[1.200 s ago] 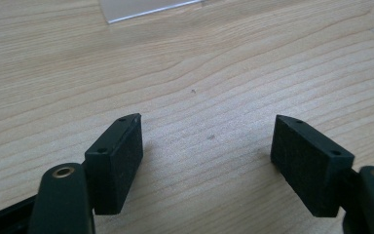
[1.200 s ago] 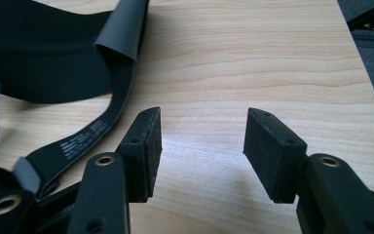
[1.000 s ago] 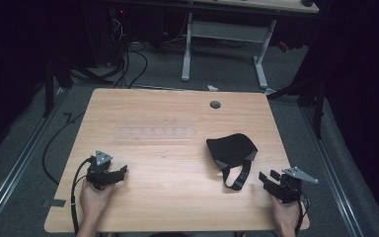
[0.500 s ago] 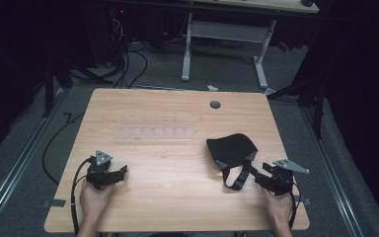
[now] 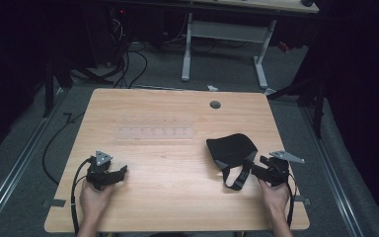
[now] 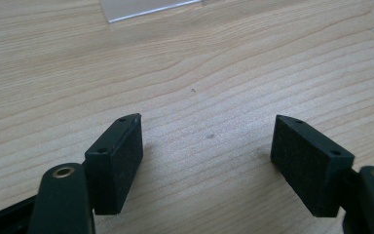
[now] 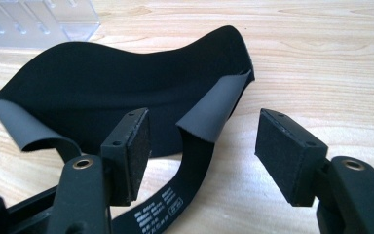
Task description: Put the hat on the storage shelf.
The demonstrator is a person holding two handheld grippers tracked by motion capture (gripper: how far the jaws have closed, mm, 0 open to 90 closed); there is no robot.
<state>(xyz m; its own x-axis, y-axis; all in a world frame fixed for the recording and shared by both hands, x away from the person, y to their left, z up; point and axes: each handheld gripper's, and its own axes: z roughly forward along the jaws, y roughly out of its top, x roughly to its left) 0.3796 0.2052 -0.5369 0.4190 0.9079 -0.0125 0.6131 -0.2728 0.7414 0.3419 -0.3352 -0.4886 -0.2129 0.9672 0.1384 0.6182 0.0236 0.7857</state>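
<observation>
We see a black eye mask [image 5: 231,149] of smooth, stretchy fabric lying on the right half of the pale wood-grain bench [image 5: 168,197], its body a soft curved dome with grey-lined edges and a flat black strap [image 5: 237,177] looping toward us. In the right gripper view the strap [image 7: 185,195] carries small printed lettering and runs between our right claw's [image 7: 202,146] two blocky black pads, which have just been opening and now stand wide apart, not pressing on it. Our left claw [image 6: 207,151] rests low over bare wood near the front left of the bench, its matte, finely textured rectangular pads [image 6: 124,156] also spread apart with nothing between them. A clear plastic tray [image 5: 155,132] with ridged compartments lies flat at mid-bench
</observation>
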